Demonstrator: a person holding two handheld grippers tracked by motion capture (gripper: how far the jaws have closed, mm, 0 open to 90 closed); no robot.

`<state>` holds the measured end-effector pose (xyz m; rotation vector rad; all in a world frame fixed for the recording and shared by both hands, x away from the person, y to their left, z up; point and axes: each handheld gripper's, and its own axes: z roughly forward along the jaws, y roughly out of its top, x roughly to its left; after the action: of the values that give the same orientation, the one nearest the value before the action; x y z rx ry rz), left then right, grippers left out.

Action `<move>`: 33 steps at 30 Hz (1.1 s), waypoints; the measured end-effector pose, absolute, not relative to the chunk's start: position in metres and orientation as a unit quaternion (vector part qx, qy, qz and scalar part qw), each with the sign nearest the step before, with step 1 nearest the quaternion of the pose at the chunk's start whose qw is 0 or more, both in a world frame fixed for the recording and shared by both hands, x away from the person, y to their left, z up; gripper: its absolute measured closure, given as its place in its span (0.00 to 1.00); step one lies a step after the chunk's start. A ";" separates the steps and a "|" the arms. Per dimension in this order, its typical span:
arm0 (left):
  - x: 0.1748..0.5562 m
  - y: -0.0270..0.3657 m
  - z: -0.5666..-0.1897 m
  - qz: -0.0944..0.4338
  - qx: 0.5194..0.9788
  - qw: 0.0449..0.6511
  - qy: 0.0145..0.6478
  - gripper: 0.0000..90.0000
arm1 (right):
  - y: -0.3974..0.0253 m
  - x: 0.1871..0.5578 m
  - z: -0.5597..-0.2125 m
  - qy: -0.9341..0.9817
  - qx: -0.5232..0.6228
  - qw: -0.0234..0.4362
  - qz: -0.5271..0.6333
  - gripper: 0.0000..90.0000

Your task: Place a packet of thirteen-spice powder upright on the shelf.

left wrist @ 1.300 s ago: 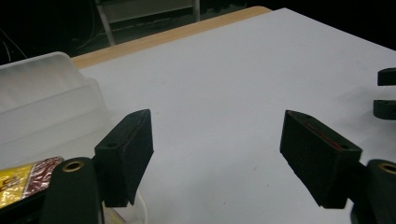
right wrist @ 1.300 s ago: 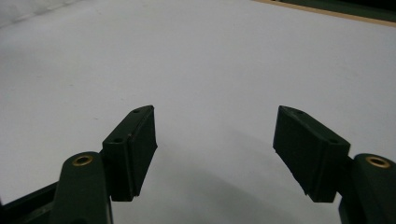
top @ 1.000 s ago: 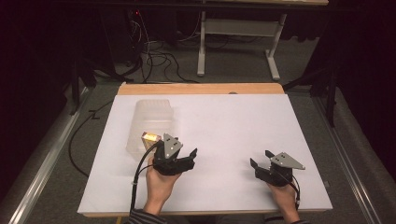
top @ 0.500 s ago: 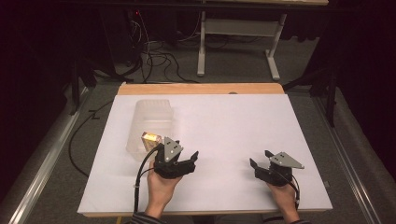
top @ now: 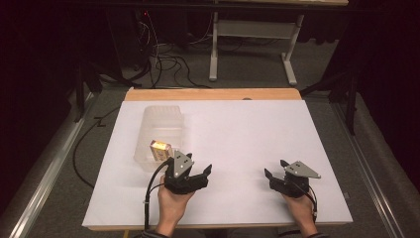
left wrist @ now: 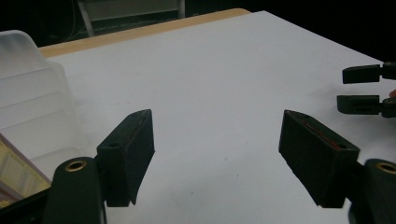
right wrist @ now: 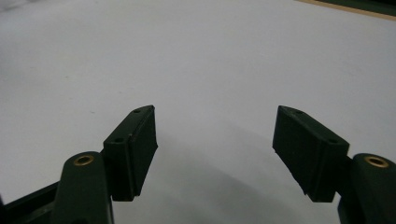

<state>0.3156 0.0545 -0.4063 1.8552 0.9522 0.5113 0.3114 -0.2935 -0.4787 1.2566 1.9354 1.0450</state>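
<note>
A clear plastic container (top: 161,130) lies on the white table top (top: 237,134) at the left. At its near end sits a small yellow box (top: 161,148), seemingly inside it. My left gripper (top: 199,165) stands open just right of and nearer than the box, with nothing between its jaws. In the left gripper view the left gripper (left wrist: 217,140) looks across bare table, with the container (left wrist: 28,88) and the box's edge (left wrist: 14,173) at its left. My right gripper (top: 274,167) stands open over the table's near right part; the right gripper (right wrist: 215,140) holds nothing.
The right gripper's jaws (left wrist: 364,88) appear at the far right of the left gripper view. A wooden strip (top: 213,94) edges the table's far side. Beyond it stand a desk frame (top: 252,44) and loose cables (top: 163,59) on the floor.
My left gripper has drifted slightly right and toward the near edge, a little away from the container. The right gripper has stayed put.
</note>
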 end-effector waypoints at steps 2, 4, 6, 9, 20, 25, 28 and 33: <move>0.315 0.052 -0.409 0.213 0.762 0.473 0.386 0.30 | -0.294 0.312 -0.479 0.732 0.470 0.300 0.392 0.35; 0.316 0.049 -0.413 0.207 0.765 0.474 0.384 0.30 | -0.293 0.311 -0.478 0.733 0.468 0.301 0.391 0.35; 0.316 0.048 -0.414 0.208 0.767 0.471 0.383 0.30 | -0.293 0.311 -0.478 0.733 0.469 0.301 0.390 0.35; 0.317 0.044 -0.419 0.203 0.769 0.471 0.382 0.30 | -0.293 0.312 -0.479 0.735 0.469 0.298 0.389 0.36; 0.326 0.032 -0.429 0.196 0.773 0.469 0.380 0.30 | -0.293 0.311 -0.478 0.733 0.468 0.302 0.390 0.36; 0.330 0.029 -0.435 0.188 0.772 0.471 0.383 0.31 | -0.293 0.311 -0.478 0.735 0.467 0.301 0.389 0.36; 0.333 0.028 -0.439 0.191 0.775 0.464 0.384 0.31 | -0.293 0.311 -0.478 0.734 0.469 0.301 0.389 0.36; 0.334 0.027 -0.443 0.193 0.777 0.462 0.382 0.31 | -0.293 0.311 -0.478 0.734 0.468 0.302 0.389 0.36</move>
<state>0.3339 0.0269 -0.4426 1.9101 0.9391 0.4754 0.3112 -0.2926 -0.4785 1.2399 1.9468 1.0326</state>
